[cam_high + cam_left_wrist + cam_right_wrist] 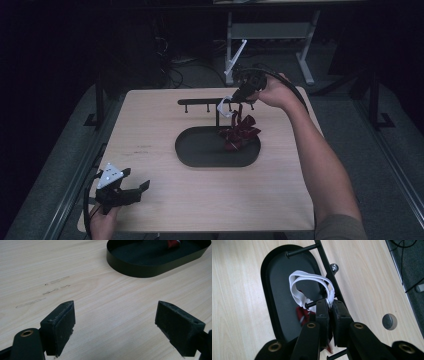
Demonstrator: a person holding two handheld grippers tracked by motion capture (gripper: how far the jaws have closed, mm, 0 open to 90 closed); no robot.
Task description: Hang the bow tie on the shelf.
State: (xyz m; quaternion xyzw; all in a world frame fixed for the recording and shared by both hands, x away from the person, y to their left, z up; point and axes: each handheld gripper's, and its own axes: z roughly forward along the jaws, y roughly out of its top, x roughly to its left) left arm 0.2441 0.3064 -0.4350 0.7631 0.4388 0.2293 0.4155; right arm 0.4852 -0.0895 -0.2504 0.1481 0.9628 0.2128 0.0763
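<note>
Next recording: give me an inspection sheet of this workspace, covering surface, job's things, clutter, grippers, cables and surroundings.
Surface: light wooden table, faint scuff marks left of centre; a round hole shows near its edge in the right gripper view.
Job's things: white elastic band looped by a peg of the black peg rack; dark red patterned cloth hangs below it over the black oval tray.
Clutter: nothing seen.
Grippers: left gripper open, low over bare table at the near left corner; right gripper shut on the white elastic band at the rack.
Cables: black cable trails from the right gripper.
Surroundings: dark room, grey floor, white desk frame behind.
</note>
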